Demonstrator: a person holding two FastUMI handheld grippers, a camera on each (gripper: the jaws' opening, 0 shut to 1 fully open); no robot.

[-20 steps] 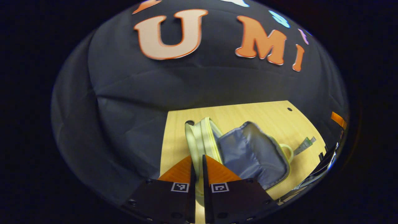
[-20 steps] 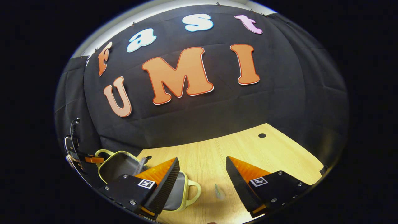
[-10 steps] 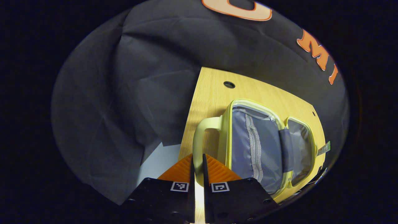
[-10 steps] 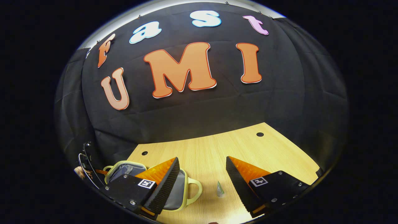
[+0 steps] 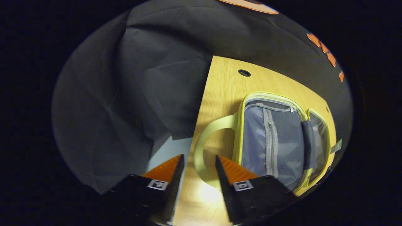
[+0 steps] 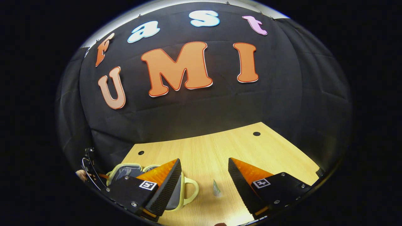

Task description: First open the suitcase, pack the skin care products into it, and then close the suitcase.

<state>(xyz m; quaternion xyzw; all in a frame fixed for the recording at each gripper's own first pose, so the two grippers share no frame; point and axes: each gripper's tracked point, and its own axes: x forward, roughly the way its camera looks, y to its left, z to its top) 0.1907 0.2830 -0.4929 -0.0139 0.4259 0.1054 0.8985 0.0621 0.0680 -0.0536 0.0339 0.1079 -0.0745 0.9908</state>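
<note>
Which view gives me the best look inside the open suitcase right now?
The left gripper view: the suitcase lies open flat, its grey lining and zipped mesh pocket plain. In the right gripper view the suitcase sits low, largely hidden behind a finger.

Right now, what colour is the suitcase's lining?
Grey lining, with pale yellow-green trim; clearest in the left gripper view.

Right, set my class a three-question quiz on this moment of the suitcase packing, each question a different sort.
1. True or false: the suitcase lies open on the table.
2. The left hand-held gripper is: A open, B shut on the suitcase's handle.
3. What small item lies on the table ahead of the right hand-held gripper?

Key: 1 true. 2 A. 3 the skin care sachet.
</note>
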